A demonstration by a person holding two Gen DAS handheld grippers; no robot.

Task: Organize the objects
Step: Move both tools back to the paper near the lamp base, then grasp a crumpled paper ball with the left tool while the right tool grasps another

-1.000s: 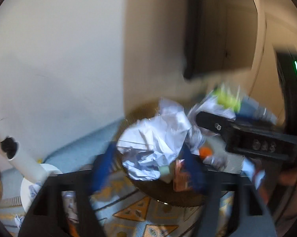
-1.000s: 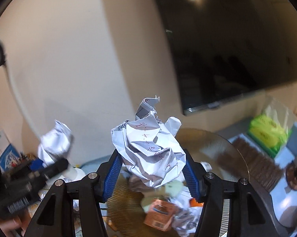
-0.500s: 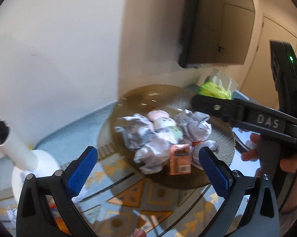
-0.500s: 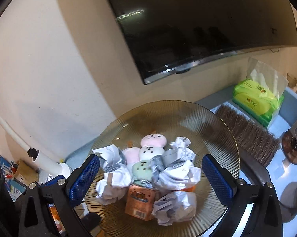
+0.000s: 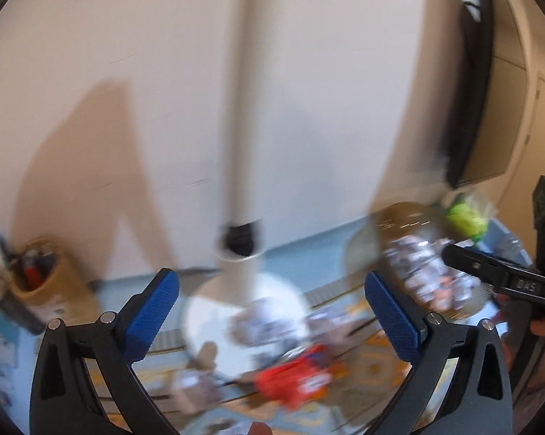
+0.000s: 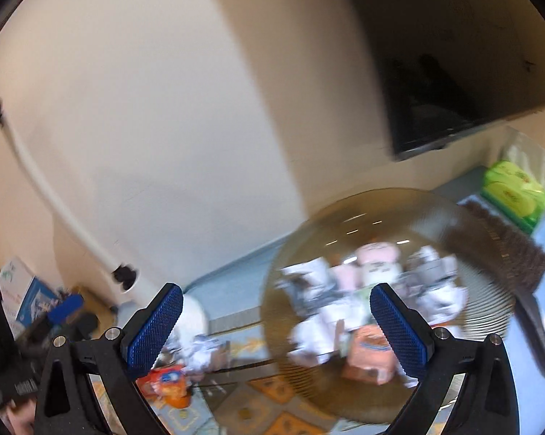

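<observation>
Both views are smeared with motion blur, so counts are rough. Nearest, the left gripper (image 5: 272, 311) has its two blue pads spread wide with nothing between them. Below it on the patterned mat (image 5: 374, 366) lie one red-orange snack packet (image 5: 294, 380) and at least two crumpled paper balls (image 5: 261, 322), one of them on the white lamp base (image 5: 218, 311). The single white lamp post (image 5: 241, 166) rises from that base. At the table's far left edge stands one brown pen holder (image 5: 51, 282).

The right gripper (image 6: 276, 326) has just been opening; its jaws stand fully apart, empty. Beyond its right pad sits one ribbed amber glass plate (image 6: 490, 319), piled with several paper balls (image 6: 323, 326), an orange packet (image 6: 370, 355) and pale round sweets I cannot count. Past the plate's far right sits one green tissue pack (image 6: 515, 192), below one dark wall screen (image 6: 453, 72).
</observation>
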